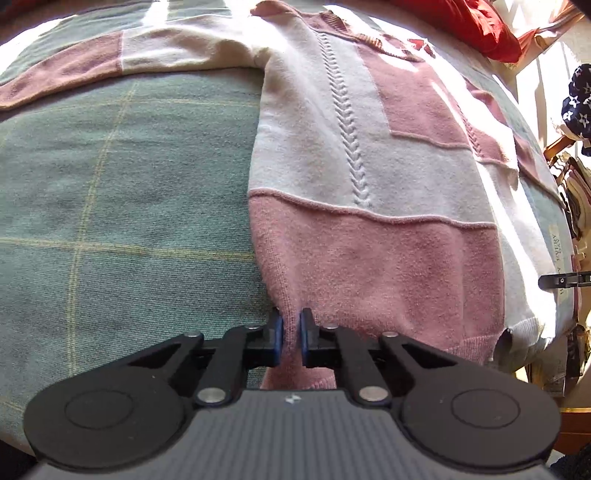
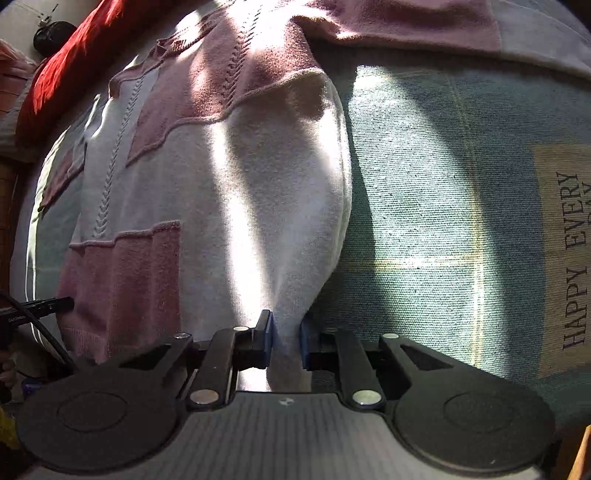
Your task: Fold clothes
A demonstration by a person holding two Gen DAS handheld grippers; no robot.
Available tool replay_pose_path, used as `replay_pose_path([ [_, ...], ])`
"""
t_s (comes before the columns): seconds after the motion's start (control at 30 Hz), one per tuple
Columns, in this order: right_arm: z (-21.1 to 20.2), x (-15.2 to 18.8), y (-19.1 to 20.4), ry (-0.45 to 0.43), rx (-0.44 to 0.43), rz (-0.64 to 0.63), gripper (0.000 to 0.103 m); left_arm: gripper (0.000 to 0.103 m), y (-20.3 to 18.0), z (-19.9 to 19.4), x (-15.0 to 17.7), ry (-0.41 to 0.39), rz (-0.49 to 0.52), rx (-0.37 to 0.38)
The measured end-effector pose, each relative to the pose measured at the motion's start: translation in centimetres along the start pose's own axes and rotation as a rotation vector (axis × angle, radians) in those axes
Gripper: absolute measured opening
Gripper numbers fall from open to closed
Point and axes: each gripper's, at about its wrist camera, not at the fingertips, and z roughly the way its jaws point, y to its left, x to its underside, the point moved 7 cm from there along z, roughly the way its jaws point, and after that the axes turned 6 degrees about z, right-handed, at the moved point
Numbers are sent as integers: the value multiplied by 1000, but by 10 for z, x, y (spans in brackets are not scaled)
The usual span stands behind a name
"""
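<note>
Left wrist view: nearest the camera, the left gripper (image 1: 291,334) has its blue-padded fingers drawn close together on a fold of the sweater (image 1: 369,177), pinching the pink bottom band at its left corner. From that grip the sweater spreads away over a green checked cloth (image 1: 122,206), front side up, in blocks of pink and cream with a raised braided line running up the cream panel. Farther off, one sleeve (image 1: 110,59) stretches out to the left across the cloth, cream near the shoulder and pink toward the cuff. At the right edge, level with the hem, the tip of a black tool pokes into view. Beyond the collar, at the far right, lies something red (image 1: 476,22), and a dark fabric with white stars (image 1: 578,96) hangs near the edge.

In the right wrist view, the right gripper (image 2: 286,336) is clamped on a bunched ridge of the cream part of the sweater at its near right corner. The garment rises away to the left and far side. To the right, the green cloth carries a tan panel printed "HAPPY EVERY DAY" (image 2: 574,258). The other sleeve (image 2: 406,22) lies across the far top, and the red fabric sits at the far left.
</note>
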Motion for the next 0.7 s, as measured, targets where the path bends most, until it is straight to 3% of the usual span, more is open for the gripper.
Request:
replay_pose_path([
  [0.13, -5, -1, -11, 47, 27, -5, 17, 4, 12, -1, 3, 45, -8, -18],
  [0.2, 5, -1, -16, 91, 52, -7, 23, 6, 15, 4, 1, 61, -21, -10],
  [0.33, 1, -10, -6, 72, 79, -85, 35, 16, 21, 7, -33, 2, -43, 35],
  [0.43, -10, -27, -1, 22, 55, -89, 44, 30, 25, 9, -62, -52, -59, 71],
  [0.5, -15, -50, 1, -29, 24, -65, 54, 45, 28, 10, -81, -87, -70, 95],
  [0.7, -23, -137, -7, -166, -186, 63, 66, 63, 37, 12, -139, -194, -102, 166],
])
